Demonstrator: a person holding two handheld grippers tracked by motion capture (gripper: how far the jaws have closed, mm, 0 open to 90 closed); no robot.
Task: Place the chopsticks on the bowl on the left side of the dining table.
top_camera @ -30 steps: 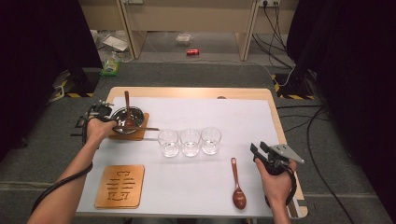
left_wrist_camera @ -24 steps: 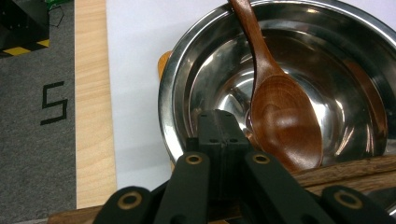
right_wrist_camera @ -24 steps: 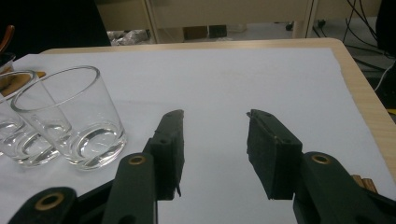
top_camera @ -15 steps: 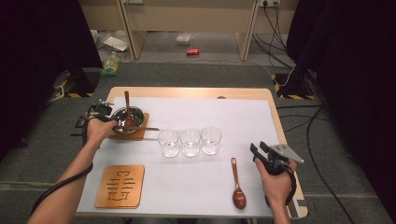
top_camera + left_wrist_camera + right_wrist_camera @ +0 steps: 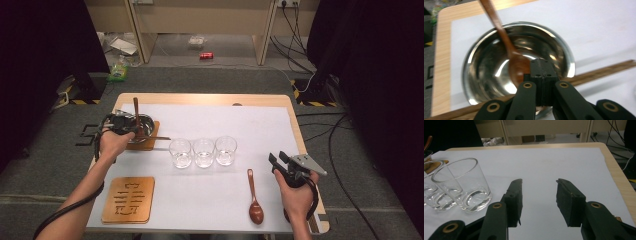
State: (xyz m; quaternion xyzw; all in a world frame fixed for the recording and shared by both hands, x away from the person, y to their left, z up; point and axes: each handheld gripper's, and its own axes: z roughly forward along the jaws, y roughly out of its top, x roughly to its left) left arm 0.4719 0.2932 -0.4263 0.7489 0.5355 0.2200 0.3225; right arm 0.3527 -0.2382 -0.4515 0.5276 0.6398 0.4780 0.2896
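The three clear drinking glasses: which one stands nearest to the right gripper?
The rightmost clear glass of the row; the right gripper hovers beyond it.

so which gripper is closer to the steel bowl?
Left. The left gripper sits shut at the bowl rim, over the spoon in it. The right gripper hangs open across the table, past the glasses.

Overhead light is falling evenly on the white table [image 5: 210, 200], while the room's far sides are sinking into black. Glare is flashing off the steel bowl [image 5: 486, 82], and the spoon [image 5: 499, 27] in it is smearing with blur. The glasses [image 5: 461, 185] are catching soft highlights, and the right gripper [image 5: 539, 195] is throwing faint shadows.
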